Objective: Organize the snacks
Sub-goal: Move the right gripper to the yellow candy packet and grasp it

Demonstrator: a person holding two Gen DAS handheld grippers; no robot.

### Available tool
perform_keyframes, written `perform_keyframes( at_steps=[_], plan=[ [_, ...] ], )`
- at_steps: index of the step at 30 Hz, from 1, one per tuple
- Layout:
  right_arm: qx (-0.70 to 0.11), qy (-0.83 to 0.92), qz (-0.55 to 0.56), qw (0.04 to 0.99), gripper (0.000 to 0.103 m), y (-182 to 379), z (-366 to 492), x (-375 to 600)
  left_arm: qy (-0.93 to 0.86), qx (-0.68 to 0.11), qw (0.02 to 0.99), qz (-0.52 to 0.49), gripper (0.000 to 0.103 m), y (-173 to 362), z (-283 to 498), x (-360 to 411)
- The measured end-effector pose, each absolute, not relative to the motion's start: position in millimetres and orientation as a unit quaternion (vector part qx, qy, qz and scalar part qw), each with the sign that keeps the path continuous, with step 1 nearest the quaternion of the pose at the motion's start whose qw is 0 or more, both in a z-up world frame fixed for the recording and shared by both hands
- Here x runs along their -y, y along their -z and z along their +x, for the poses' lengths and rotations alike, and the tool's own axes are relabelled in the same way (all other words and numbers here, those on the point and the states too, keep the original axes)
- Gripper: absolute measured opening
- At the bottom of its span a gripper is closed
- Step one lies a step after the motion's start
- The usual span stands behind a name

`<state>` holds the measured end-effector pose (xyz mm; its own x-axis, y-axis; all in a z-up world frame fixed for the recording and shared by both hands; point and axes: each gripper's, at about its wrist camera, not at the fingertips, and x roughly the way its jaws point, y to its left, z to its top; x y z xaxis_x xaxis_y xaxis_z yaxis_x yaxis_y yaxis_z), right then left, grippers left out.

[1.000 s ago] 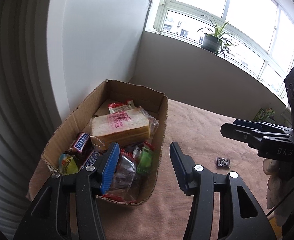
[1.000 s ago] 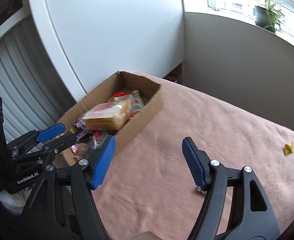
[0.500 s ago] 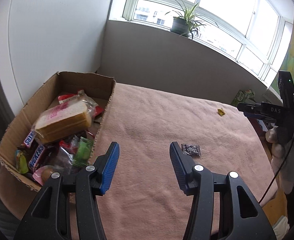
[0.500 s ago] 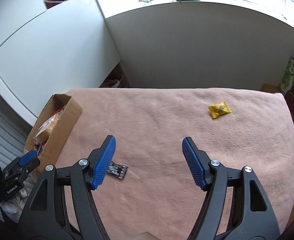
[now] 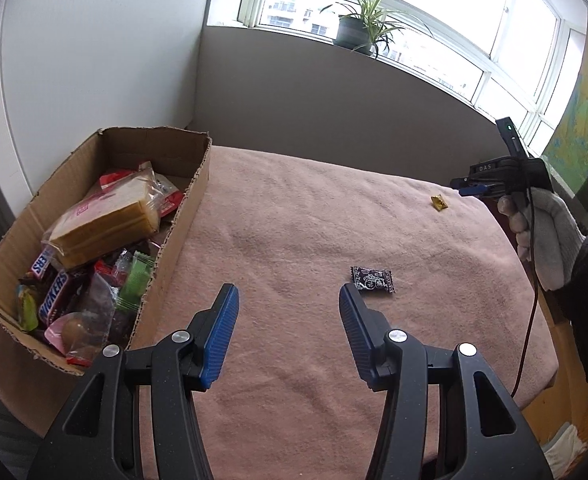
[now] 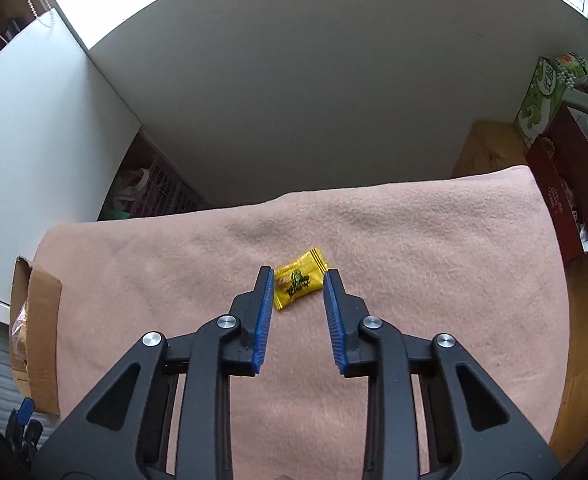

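A small yellow candy (image 6: 300, 284) lies on the pink cloth (image 6: 414, 264), right at the tips of my right gripper (image 6: 298, 282). Its jaws are closing, one blue pad on each side of the wrapper, and I see no pad pressing on it. In the left wrist view the same yellow candy (image 5: 438, 203) sits far right, under the right gripper (image 5: 472, 191) held by a white-gloved hand (image 5: 550, 236). My left gripper (image 5: 289, 300) hangs open and empty over the cloth. A black patterned candy (image 5: 372, 280) lies just right of its right finger. The cardboard box (image 5: 195, 192) at the left holds several snacks.
Bread in a bag (image 5: 105, 224) and Snickers bars (image 5: 53, 296) fill the box. A potted plant (image 5: 354, 32) stands on the windowsill. Off the table's right end stand a green carton (image 6: 550, 92) and a red box (image 6: 566, 200). Pink crates (image 6: 153, 192) sit below the far edge.
My right gripper swung from the box end across to the yellow candy, dropped toward it, and its jaws narrowed. The left gripper drifted right off the box, then held, still open.
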<state>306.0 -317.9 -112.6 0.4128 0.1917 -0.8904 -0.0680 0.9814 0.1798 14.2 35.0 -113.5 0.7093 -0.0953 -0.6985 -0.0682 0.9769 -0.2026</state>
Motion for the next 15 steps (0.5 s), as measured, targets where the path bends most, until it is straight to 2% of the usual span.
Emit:
perform_keyframes(
  at_steps=[8,15],
  plan=[
    [-0.567,-0.036,0.005,0.823,0.025,140.9,353.6,297.8,-0.005,-0.387,0.915,-0.114,0.051,115.5,15.1,-45.9],
    [-0.596,-0.039,-0.003,0.802,0.025,154.3,353.0,298.5,0.005,-0.389,0.913,-0.121,0.051,119.6,19.6,-46.6]
  ],
)
